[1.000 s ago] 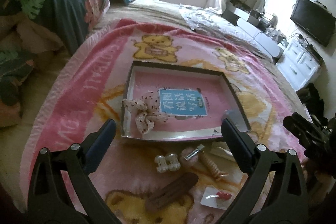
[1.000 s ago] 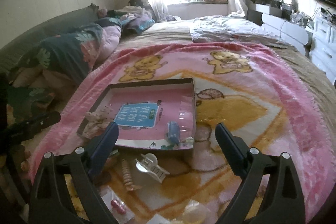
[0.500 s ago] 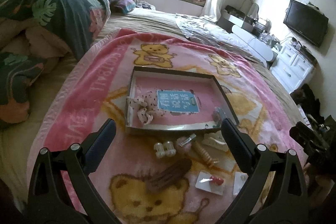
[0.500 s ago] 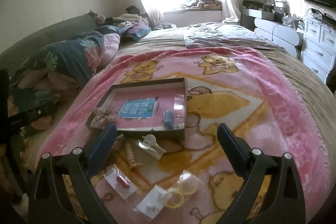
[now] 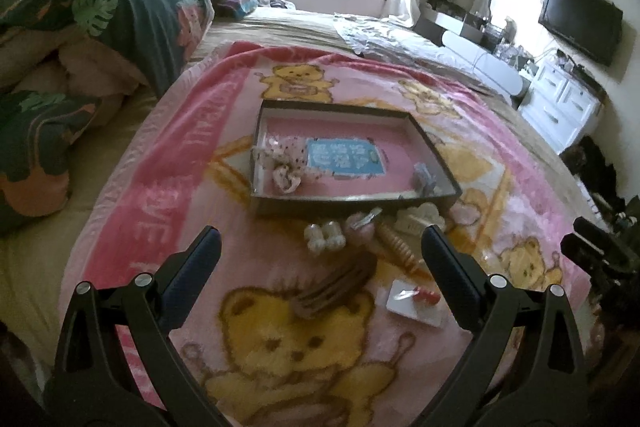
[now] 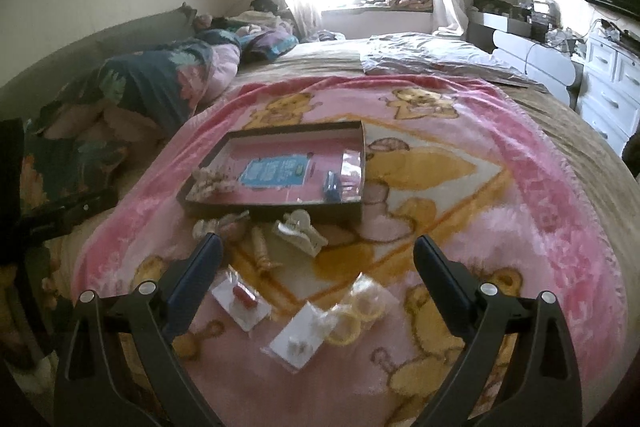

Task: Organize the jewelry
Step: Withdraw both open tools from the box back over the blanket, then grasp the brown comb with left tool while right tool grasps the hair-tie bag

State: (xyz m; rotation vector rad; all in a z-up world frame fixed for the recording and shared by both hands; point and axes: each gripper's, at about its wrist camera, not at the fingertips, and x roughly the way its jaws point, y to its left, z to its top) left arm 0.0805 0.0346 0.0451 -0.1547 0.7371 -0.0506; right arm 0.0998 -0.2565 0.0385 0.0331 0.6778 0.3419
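A shallow dark-rimmed cardboard tray with a pink floor (image 5: 348,205) is set out on a pink fleece blanket printed with yellow teddy bears (image 5: 160,195), which is spread over the bed. Inside the tray, a cream polka-dot fabric scrunchie (image 5: 282,167) is bunched at the left end, a blue printed label (image 5: 344,159) is seen in the middle, and a small blue clip (image 6: 331,186) is parked near the right wall.

The rest of the jewelry is scattered on the blanket just in front of the tray: a white pearl-like pair of beads (image 5: 325,235), a beige ridged hair stick (image 5: 398,247), a cream plastic claw clip (image 6: 299,231) (touching or nearly touching the tray wall, hard to tell), a brown flat hair barrette (image 5: 334,287), a white card with a small red piece on it (image 5: 416,301), another white card with tiny earrings (image 6: 298,341) and two clear yellowish rings (image 6: 356,313) beside it.

The left gripper (image 5: 320,267) is held above the barrette area with its fingers (image 5: 192,275) spread wide and nothing between them. The right gripper (image 6: 318,269) is held over the cards, fingers (image 6: 440,283) likewise spread wide and empty.

A flat black TV (image 5: 580,19) is mounted on the right wall.
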